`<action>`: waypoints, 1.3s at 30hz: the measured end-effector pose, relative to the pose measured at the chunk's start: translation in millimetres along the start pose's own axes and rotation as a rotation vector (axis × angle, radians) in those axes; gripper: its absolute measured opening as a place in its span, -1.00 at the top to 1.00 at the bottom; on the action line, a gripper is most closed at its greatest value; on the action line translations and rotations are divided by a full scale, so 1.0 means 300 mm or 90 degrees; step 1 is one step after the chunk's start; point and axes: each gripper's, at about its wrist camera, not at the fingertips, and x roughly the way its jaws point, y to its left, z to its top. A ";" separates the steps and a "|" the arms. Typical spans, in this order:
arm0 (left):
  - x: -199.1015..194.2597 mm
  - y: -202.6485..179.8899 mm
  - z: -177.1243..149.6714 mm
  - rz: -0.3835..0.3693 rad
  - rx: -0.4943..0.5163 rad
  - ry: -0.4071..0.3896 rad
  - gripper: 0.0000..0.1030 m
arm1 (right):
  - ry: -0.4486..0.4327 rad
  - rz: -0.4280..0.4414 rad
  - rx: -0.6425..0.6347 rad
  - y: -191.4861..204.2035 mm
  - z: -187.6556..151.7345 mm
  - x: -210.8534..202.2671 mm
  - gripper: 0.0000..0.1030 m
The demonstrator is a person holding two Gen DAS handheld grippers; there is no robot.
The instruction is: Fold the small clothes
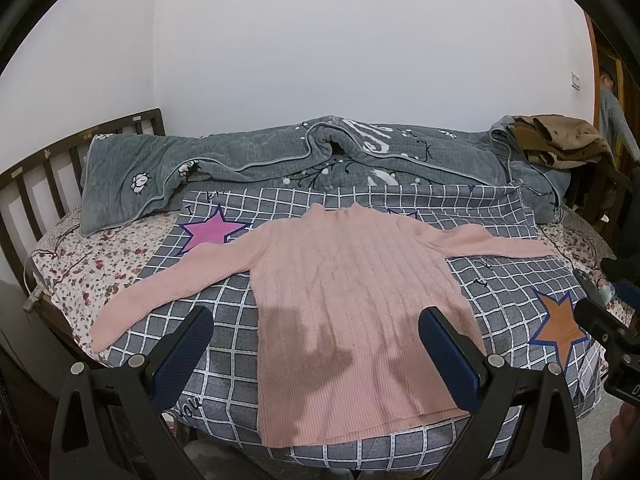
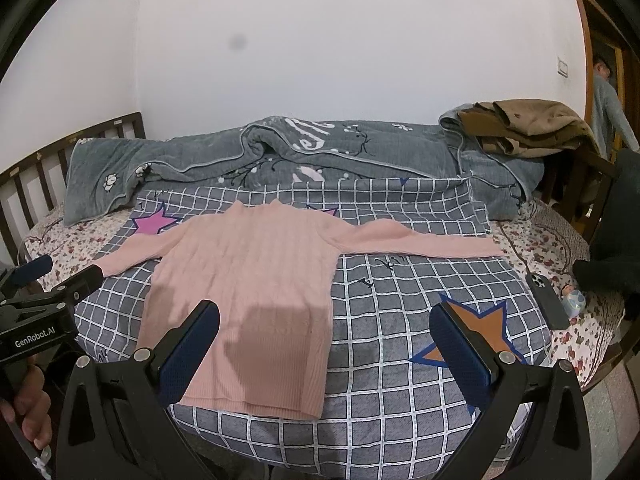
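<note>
no fold is made yet: the pink sweater [image 1: 352, 292] lies flat on the checked blanket [image 1: 500, 296] with both sleeves spread, and my left gripper [image 1: 316, 344] and right gripper [image 2: 324, 340] hang near its hem, both wide open and holding nothing.

The bed [image 1: 52, 264] carries a floral sheet [image 2: 536, 248], with a dark slatted headboard [image 1: 36, 176] at its left end. A grey checked quilt [image 2: 400, 320] with star patches lies spread over the sheet. Behind the quilt, along the wall, a grey-green blanket [image 1: 248, 156] lies bunched, with brown clothes [image 2: 524, 124] piled on its right end. Right of the quilt, a dark phone [image 2: 548, 300] rests on the sheet. On the quilt's middle a pink sweater [image 1: 352, 296] lies flat, sleeves outspread.
</note>
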 end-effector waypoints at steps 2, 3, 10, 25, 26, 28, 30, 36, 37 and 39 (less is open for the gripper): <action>-0.001 0.000 0.001 0.000 0.000 0.000 -1.00 | -0.001 -0.001 0.001 0.000 -0.001 0.000 -0.99; 0.000 0.000 0.001 0.000 0.001 0.000 -1.00 | -0.001 -0.001 0.002 0.000 -0.002 0.000 -0.99; 0.000 0.001 0.000 0.000 0.000 0.001 -1.00 | 0.000 0.001 0.004 -0.002 0.002 -0.001 -0.99; -0.002 0.006 0.001 0.000 0.000 0.001 -1.00 | 0.000 0.005 0.012 -0.009 0.008 0.000 -0.99; -0.002 0.006 0.002 0.000 0.000 0.001 -1.00 | 0.000 0.005 0.012 -0.008 0.008 0.001 -0.99; -0.002 0.006 0.002 0.000 0.000 0.001 -1.00 | 0.000 0.004 0.011 -0.008 0.008 0.000 -0.99; -0.002 0.006 0.002 -0.001 0.000 0.001 -1.00 | 0.000 0.005 0.012 -0.009 0.009 0.001 -0.99; -0.001 0.005 0.002 0.000 0.000 0.002 -1.00 | 0.001 0.006 0.012 -0.005 0.009 0.002 -0.99; -0.002 0.005 0.002 0.000 0.000 0.002 -1.00 | 0.002 0.008 0.012 -0.005 0.009 0.002 -0.99; -0.007 0.015 0.005 0.000 -0.003 0.002 -1.00 | 0.005 0.021 0.014 -0.003 0.007 0.003 -0.99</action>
